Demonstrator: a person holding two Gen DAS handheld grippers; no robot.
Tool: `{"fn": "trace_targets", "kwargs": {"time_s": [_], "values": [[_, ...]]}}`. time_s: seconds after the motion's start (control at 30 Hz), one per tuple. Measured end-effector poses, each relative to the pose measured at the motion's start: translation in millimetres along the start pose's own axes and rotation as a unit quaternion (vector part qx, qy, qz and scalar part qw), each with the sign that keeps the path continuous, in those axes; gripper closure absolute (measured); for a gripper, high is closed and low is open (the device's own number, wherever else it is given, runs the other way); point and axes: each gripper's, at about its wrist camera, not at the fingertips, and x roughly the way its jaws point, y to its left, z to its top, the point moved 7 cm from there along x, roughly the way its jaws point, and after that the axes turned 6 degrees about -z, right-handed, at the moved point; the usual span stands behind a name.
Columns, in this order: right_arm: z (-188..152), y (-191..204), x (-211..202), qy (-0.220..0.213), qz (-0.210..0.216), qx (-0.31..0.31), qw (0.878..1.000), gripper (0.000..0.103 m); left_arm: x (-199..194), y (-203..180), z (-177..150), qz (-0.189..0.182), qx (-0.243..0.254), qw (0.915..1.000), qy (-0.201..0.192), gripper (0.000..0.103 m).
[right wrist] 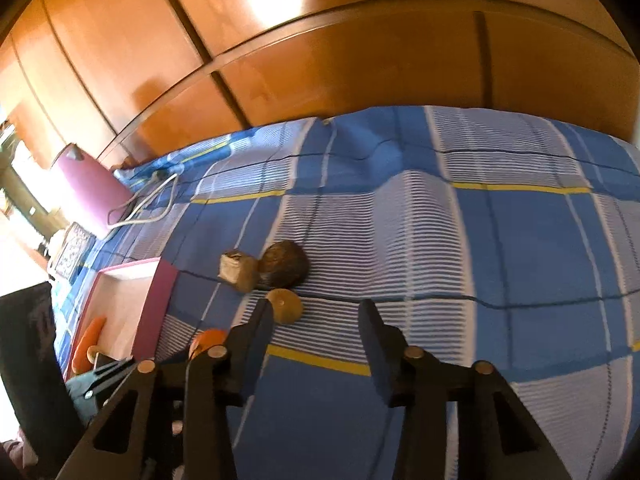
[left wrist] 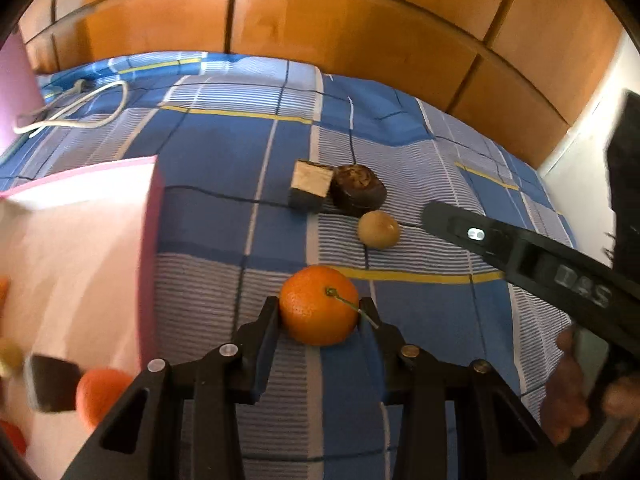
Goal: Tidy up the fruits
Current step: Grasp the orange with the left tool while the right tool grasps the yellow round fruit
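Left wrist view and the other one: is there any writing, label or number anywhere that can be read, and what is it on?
"DAS": raised letters on the black body of the right gripper, seen in the left wrist view; they read rotated, along the tool.
Patterned card or box at the left edge of the bed in the right wrist view: dark ornamental print, too blurred to read.
Nothing else carries text.

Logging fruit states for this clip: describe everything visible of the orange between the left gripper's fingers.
The orange is round with bright, dimpled peel and a thin green stem sticking out toward the right finger. It rests on the blue checked bedsheet, right of the pink box. The left gripper brackets it, pads at both sides.
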Motion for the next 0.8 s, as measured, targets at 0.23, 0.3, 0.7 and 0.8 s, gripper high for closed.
{"fn": "trace_targets", "kwargs": {"time_s": [0.23, 0.3, 0.7, 0.8], "values": [[-3, 24, 27, 0.027, 0.011, -0.032, 0.999, 0.065, 0, 2, -3, 0.003, -0.006, 1.0, -0.001, 0.063], [-6, 28, 33, 0.036, 0.008, -0.041, 0.998, 0.069, -1, 3, -3, 0.0, -0.008, 1.0, 0.0, 0.063], [-14, 31, 46, 0.061, 0.004, -0.067, 0.996, 0.076, -1, 2, -2, 0.001, -0.011, 0.9999, 0.002, 0.064], [-16, 31, 43, 0.055, 0.002, -0.063, 0.996, 0.076, -6, 2, -2, 0.004, -0.01, 0.9999, 0.001, 0.064]]}}
